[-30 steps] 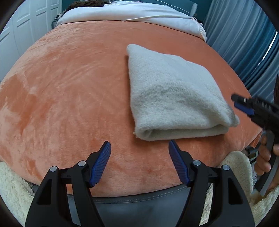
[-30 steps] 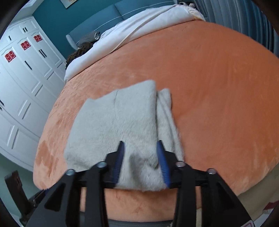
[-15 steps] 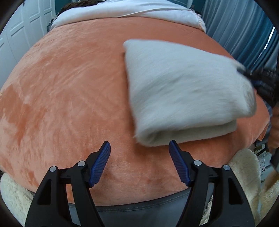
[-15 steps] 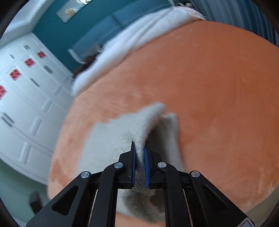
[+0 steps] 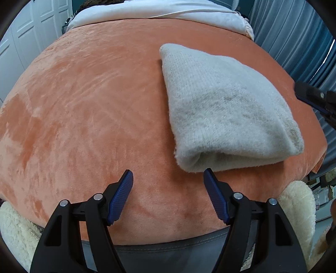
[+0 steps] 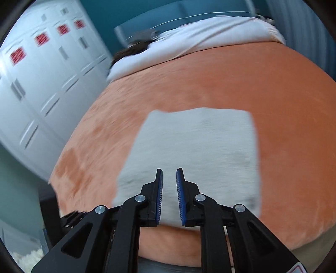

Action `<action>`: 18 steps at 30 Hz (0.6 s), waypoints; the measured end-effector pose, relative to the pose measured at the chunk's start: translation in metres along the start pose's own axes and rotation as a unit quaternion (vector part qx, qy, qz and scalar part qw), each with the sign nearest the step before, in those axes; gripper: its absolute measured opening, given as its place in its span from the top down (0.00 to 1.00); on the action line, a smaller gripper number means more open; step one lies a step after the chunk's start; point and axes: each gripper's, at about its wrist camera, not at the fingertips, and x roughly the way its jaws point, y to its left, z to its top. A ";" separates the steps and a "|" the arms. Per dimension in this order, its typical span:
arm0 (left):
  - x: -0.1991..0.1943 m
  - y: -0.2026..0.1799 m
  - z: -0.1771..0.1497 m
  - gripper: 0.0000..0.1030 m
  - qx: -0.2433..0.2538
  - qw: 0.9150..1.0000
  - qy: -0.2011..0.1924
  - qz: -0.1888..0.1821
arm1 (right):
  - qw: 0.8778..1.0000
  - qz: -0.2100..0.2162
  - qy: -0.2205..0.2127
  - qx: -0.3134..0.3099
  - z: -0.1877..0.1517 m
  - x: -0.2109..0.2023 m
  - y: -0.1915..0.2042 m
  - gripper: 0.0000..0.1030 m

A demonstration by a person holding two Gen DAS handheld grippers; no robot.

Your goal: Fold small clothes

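A folded pale grey fleece garment [image 5: 222, 113] lies on the orange blanket [image 5: 88, 109] of a bed. In the left wrist view my left gripper [image 5: 168, 178] is open and empty, just in front of the garment's near folded edge. My right gripper [image 5: 308, 94] shows at the right edge there, off the garment's right side. In the right wrist view the garment [image 6: 197, 147] lies flat and blurred, and my right gripper [image 6: 169, 174] hovers over its near edge with a narrow gap between the jaws and nothing in it.
A white quilt [image 5: 159, 10] covers the head of the bed. White wardrobe doors [image 6: 35, 88] stand at the left, blue curtains [image 5: 294, 35] at the right. Cream fleece [image 5: 298, 201] hangs at the near bed edge.
My right gripper pinched the garment's right edge half a second ago, then let it go and drew back. The garment shifted slightly and lies flat. My left gripper stayed open.
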 end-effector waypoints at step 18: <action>-0.026 -0.004 -0.003 0.31 0.008 1.000 -0.016 0.018 | 0.987 -0.104 0.109 0.055 -0.046 0.065 -0.043 1.00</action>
